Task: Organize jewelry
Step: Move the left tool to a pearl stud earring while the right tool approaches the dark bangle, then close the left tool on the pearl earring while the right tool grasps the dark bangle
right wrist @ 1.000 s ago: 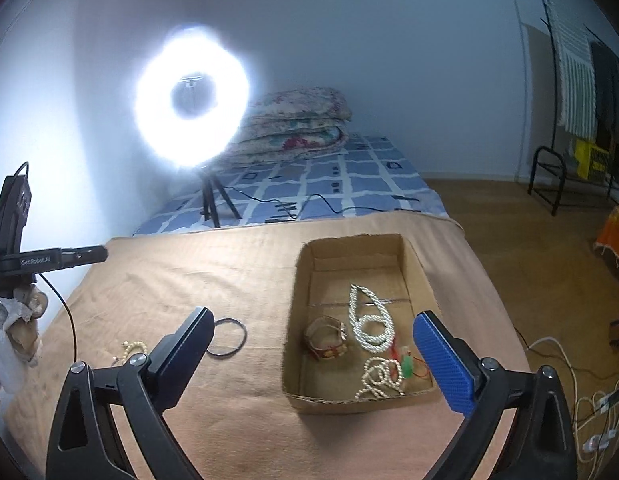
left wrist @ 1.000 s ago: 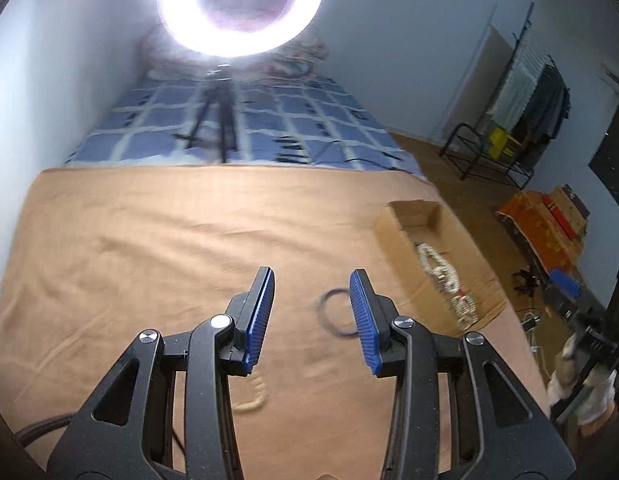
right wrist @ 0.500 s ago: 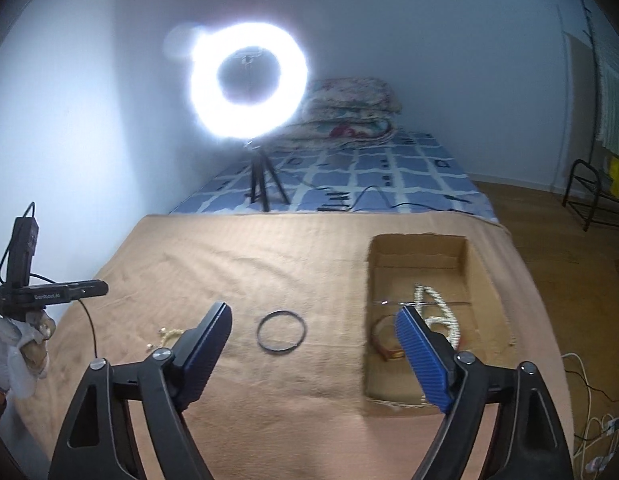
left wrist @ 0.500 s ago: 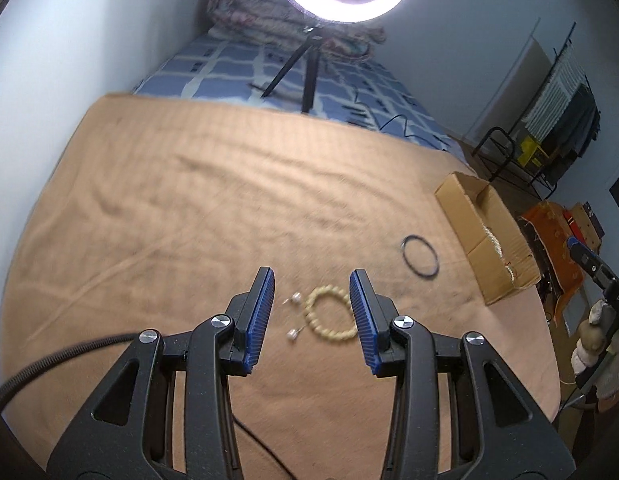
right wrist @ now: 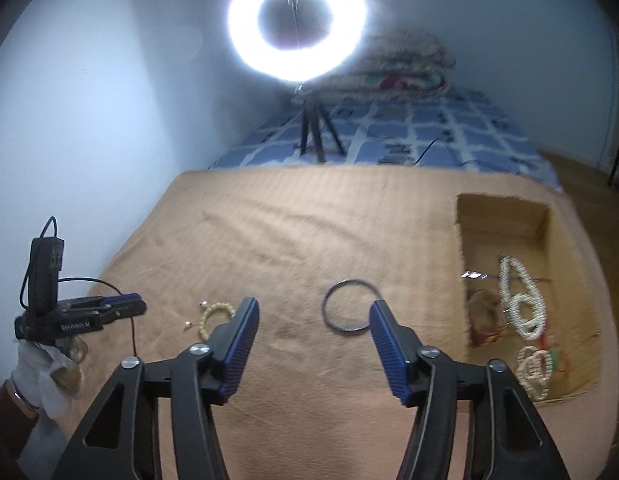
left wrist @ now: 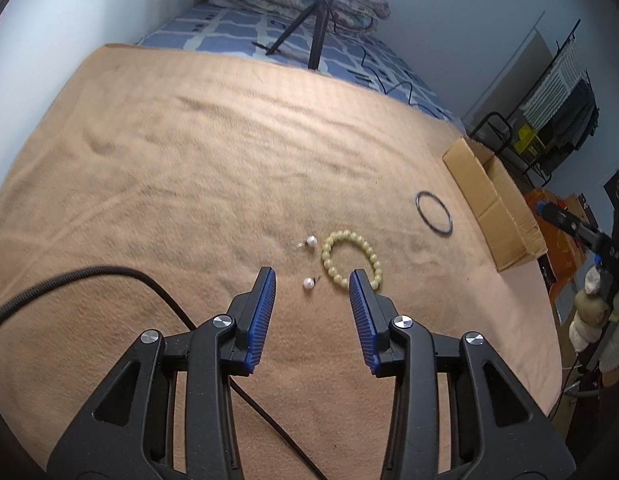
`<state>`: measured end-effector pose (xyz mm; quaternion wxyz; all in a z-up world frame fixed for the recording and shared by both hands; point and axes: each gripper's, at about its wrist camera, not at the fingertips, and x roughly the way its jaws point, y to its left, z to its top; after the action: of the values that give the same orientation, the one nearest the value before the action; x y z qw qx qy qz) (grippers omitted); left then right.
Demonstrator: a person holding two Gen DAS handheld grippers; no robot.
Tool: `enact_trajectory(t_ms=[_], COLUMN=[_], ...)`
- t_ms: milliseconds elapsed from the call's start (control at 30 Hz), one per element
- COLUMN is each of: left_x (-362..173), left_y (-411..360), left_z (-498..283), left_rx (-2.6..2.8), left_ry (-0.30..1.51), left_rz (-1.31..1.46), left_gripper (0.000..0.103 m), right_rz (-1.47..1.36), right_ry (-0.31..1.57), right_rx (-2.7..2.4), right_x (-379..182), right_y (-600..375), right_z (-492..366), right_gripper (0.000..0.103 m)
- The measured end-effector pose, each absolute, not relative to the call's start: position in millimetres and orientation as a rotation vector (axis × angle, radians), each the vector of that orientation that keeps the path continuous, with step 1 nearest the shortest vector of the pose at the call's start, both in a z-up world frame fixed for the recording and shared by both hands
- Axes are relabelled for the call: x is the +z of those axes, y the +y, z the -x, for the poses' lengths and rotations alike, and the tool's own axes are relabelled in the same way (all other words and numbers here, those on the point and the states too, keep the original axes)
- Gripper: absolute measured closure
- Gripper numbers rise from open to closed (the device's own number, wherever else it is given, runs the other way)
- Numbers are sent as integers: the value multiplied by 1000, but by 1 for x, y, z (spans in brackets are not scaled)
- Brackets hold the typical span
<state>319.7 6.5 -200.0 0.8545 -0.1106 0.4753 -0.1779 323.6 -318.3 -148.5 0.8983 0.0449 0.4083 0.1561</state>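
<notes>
On the tan blanket (left wrist: pixel 189 168) lie a pale green bead bracelet (left wrist: pixel 351 258), two pearl earrings (left wrist: pixel 308 283) and a thin dark bangle (left wrist: pixel 433 212). My left gripper (left wrist: pixel 312 276) hovers just above the nearer earring, jaws closing with nothing pressed between them; the bracelet lies by its right finger. In the right wrist view my right gripper (right wrist: pixel 313 308) is over the blanket, its jaws closing and empty, with the dark bangle (right wrist: pixel 347 306) just ahead of its right finger. The cardboard box (right wrist: pixel 505 220) at the right holds white bead necklaces (right wrist: pixel 521 300) and other pieces.
A lit ring light (right wrist: pixel 297 28) on a tripod stands on the blue checked bed beyond the blanket. A black cable (left wrist: pixel 109 272) crosses the blanket at the lower left. A gloved hand (right wrist: pixel 45 364) holds the left gripper. A clothes rack (left wrist: pixel 557 92) stands at the far right.
The left gripper dropped closer to the earrings and bracelet. The right gripper swung left from the box towards the dark bangle, and its jaws narrowed.
</notes>
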Motion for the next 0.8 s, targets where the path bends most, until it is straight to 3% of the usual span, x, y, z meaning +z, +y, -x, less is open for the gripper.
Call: enact_trajectory(t_ms=[333, 667, 800], left_x=[-223, -238, -243], left_y=[-3, -22, -31], left_z=[-319, -323, -324], left_rx=[-395, -403, -409], left_ry=[1026, 1017, 1017], left_rz=[184, 61, 6], left_gripper=[70, 70, 77], right_rz=[-109, 40, 95], right_ry=[969, 1041, 1053], right_rx=[355, 351, 345], right_x=[-194, -235, -246], right_y=[-301, -285, -279], right_z=[-358, -375, -381], right_gripper=[62, 68, 69])
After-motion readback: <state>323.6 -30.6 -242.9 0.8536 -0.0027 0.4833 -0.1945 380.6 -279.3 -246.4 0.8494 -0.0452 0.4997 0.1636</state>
